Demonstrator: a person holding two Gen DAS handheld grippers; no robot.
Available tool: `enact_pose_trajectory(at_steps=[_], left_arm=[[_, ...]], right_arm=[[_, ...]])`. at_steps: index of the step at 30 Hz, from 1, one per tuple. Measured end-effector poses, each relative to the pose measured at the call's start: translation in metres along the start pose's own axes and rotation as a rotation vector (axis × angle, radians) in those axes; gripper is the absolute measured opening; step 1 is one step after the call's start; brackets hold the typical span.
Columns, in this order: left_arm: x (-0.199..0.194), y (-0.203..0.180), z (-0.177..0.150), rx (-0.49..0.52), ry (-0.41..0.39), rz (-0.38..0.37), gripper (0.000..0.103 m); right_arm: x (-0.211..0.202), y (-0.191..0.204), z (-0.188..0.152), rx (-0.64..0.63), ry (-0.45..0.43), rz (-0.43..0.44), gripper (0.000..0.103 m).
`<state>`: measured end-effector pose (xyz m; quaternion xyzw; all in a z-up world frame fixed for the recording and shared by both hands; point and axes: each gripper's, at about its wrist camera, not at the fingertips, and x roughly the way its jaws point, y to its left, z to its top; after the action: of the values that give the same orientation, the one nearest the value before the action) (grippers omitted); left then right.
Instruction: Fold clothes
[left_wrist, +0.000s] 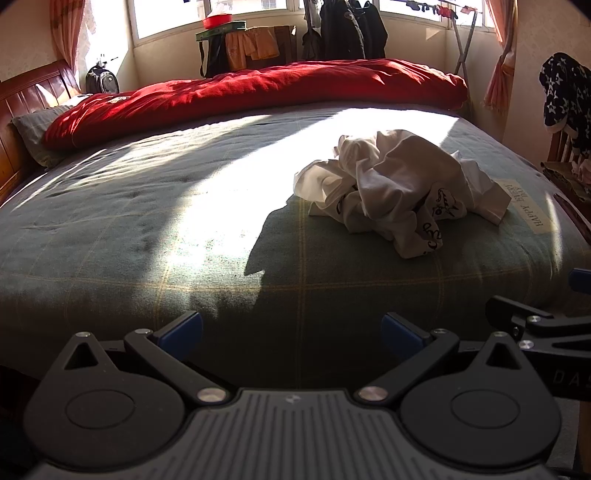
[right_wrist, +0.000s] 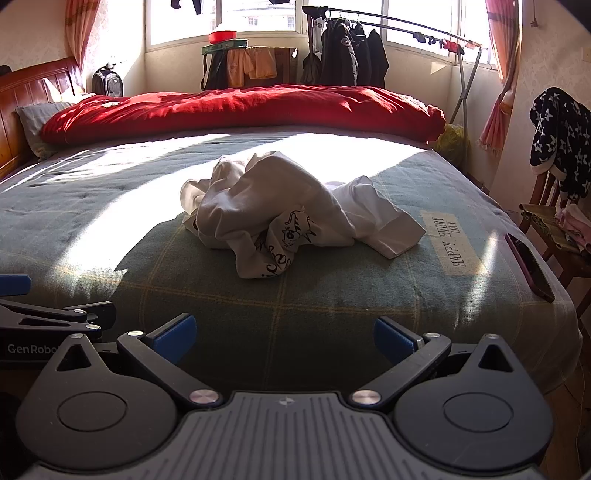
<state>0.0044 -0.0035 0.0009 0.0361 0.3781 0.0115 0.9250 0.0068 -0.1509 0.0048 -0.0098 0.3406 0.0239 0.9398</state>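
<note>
A crumpled white garment (left_wrist: 399, 192) with black cartoon print lies in a heap on the green plaid bed cover (left_wrist: 184, 221), right of centre in the left wrist view. In the right wrist view the same white garment (right_wrist: 291, 214) sits near the middle of the bed cover (right_wrist: 332, 295). My left gripper (left_wrist: 291, 334) is open at the bed's near edge, well short of the heap, with nothing between its blue pads. My right gripper (right_wrist: 284, 334) is also open and empty, level with the near edge. Each gripper shows at the other's frame edge.
A red duvet (right_wrist: 240, 107) is rolled along the far side, with a grey pillow (right_wrist: 37, 118) and a wooden headboard (right_wrist: 33, 88) at the left. A phone (right_wrist: 530, 267) lies on the bed's right edge. A chair with clothes (right_wrist: 557, 192) stands at the right; a clothes rack (right_wrist: 369, 48) is by the window.
</note>
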Motion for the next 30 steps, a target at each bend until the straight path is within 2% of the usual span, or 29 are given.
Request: enact_pose_trajectory(at_steps=[30], left_arm=[[0.0012,0.0003,-0.0042,-0.001,-0.001,-0.010,0.103]], right_arm=[[-0.0036,0.0017,-0.0023,-0.005,-0.021,0.018,0.103]])
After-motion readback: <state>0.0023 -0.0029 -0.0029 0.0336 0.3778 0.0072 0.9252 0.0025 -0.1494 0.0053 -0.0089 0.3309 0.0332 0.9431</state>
